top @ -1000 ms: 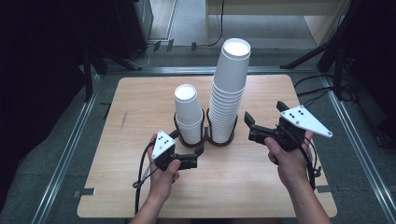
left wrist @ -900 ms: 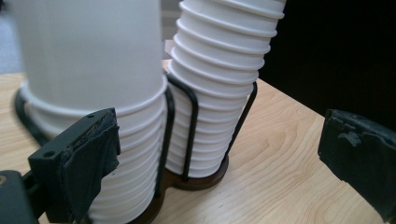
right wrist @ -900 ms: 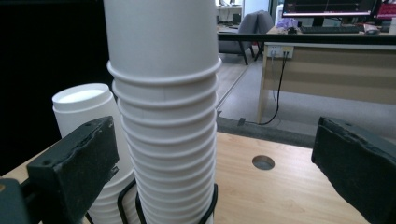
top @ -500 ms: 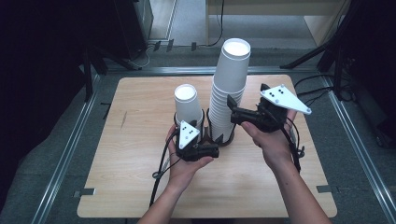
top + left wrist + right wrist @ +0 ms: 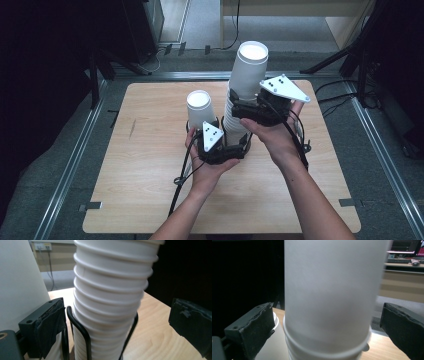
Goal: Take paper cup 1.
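Note:
A tall stack of white paper cups (image 5: 246,82) stands in a black wire holder (image 5: 80,333) at the table's middle. A shorter stack (image 5: 199,107) stands just left of it. My left gripper (image 5: 239,148) is low at the base of the tall stack. In the left gripper view it is open, and the stack's ribbed rims (image 5: 110,297) sit between its jaws without touching. My right gripper (image 5: 239,108) is higher up, open, its jaws straddling the smooth top cup (image 5: 329,290) with a gap on both sides. In the right gripper view its fingers (image 5: 253,327) are wide apart.
The wooden table (image 5: 150,175) has bare room at the left, right and front. Metal rails (image 5: 75,160) run along its sides. A black cable (image 5: 180,185) trails from the left gripper toward the front edge. Dark stands and floor lie beyond the far edge.
Both grippers have closed in on the tall stack. The left moved right to its base. The right moved left and up to its upper cups. Both stayed open.

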Action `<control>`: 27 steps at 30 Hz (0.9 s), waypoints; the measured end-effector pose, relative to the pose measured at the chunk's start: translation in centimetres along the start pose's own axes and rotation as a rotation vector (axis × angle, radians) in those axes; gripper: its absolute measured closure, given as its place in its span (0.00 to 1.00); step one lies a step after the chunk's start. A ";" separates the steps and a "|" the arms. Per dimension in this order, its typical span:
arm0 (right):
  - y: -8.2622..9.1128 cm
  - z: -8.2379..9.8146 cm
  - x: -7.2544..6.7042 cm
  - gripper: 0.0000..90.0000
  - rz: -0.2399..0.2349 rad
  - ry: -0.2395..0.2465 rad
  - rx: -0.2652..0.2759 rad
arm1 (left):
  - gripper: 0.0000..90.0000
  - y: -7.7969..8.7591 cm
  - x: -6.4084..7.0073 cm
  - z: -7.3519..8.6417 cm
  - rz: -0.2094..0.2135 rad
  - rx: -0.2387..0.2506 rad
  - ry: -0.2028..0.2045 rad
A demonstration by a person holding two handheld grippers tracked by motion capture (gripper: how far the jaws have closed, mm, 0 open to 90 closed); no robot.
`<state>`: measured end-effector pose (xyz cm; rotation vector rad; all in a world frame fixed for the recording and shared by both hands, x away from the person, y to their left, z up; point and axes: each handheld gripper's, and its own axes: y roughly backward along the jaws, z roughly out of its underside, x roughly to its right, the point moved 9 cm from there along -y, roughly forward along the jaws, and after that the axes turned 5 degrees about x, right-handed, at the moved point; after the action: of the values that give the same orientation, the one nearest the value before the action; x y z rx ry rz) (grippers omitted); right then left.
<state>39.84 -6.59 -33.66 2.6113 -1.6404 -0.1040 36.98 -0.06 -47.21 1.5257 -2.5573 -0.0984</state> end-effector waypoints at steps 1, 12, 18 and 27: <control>-0.5 -0.2 -0.1 0.00 0.005 0.001 -0.002 | 0.01 -0.3 0.1 -0.3 -0.007 0.006 -0.006; -2.1 -0.3 0.1 0.10 0.020 -0.011 -0.017 | 0.01 -1.9 0.5 -1.3 -0.026 0.025 -0.041; -2.0 -0.4 0.1 0.11 0.009 -0.017 -0.011 | 0.05 -2.4 0.9 -1.5 -0.047 0.030 -0.047; -2.0 -1.1 0.1 0.11 0.010 -0.021 0.007 | 0.09 -2.7 0.5 -1.1 -0.082 0.015 -0.060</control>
<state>41.75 -5.77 -32.71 2.6161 -1.6633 -0.1260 39.26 -1.77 -46.42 1.6582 -2.5463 -0.1374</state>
